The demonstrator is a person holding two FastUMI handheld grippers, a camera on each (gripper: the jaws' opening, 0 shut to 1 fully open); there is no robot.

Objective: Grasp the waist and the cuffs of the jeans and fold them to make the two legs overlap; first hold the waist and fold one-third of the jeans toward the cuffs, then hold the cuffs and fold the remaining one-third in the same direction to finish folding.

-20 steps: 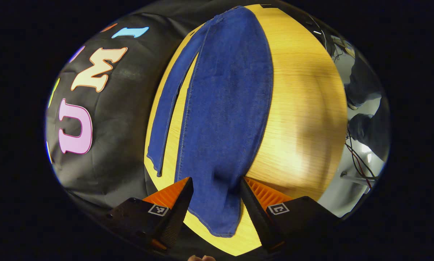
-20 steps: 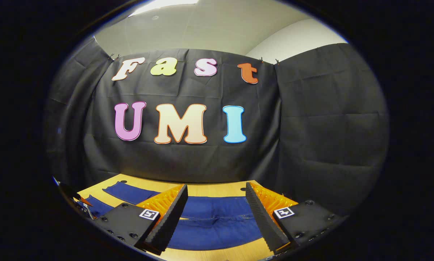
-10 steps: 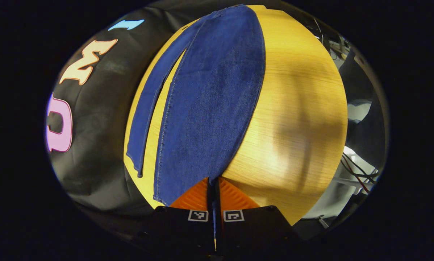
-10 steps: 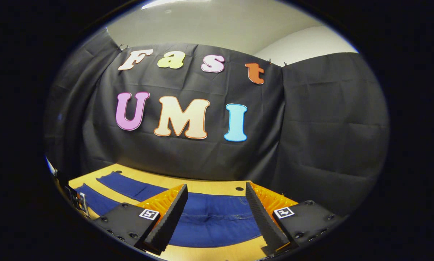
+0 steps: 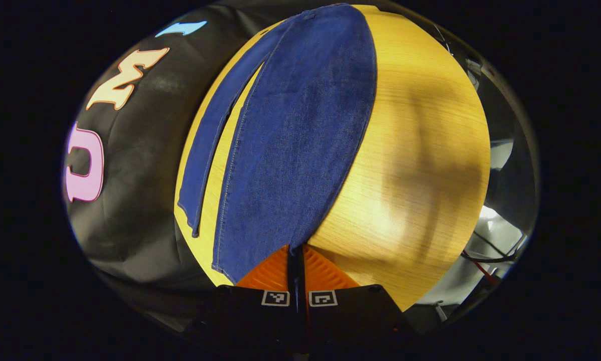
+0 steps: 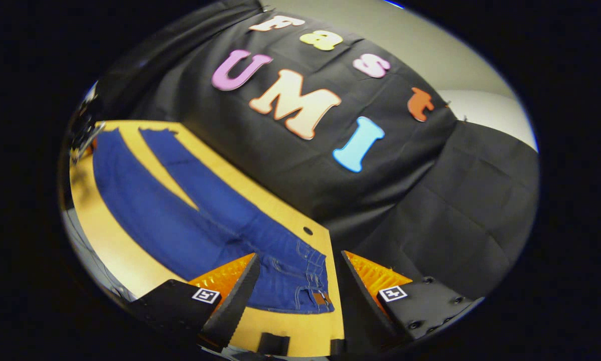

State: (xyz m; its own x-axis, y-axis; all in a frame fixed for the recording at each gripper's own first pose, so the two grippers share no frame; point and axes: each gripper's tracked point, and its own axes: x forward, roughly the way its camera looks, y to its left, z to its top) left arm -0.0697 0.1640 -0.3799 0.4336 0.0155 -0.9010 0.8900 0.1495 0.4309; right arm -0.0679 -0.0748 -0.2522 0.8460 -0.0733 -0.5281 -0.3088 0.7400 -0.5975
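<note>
Blue jeans [image 5: 300, 130] lie flat along the wooden table [image 5: 416, 150], the two legs side by side with a narrow strip of wood between them. My left gripper [image 5: 296, 250] is shut on the corner of the near leg's cuff, and the second leg [image 5: 205, 150] lies to its left. In the right gripper view the jeans [image 6: 180, 220] run away to the left, with the waist [image 6: 313, 286] close in front. My right gripper [image 6: 299, 256] hangs open just above the waist, a finger on either side, not touching it.
The table's end edge [image 6: 338, 301] lies right beside the waist, with a small round hole [image 6: 307, 231] near its far corner. Black cloth wall [image 6: 381, 210] hangs close behind the table. Cables [image 5: 486, 250] and floor lie beyond the table's right edge in the left gripper view.
My left gripper closed on the cuff and has held it since. My right gripper swung round and tilted, so the waist end now lies between its open fingers.
</note>
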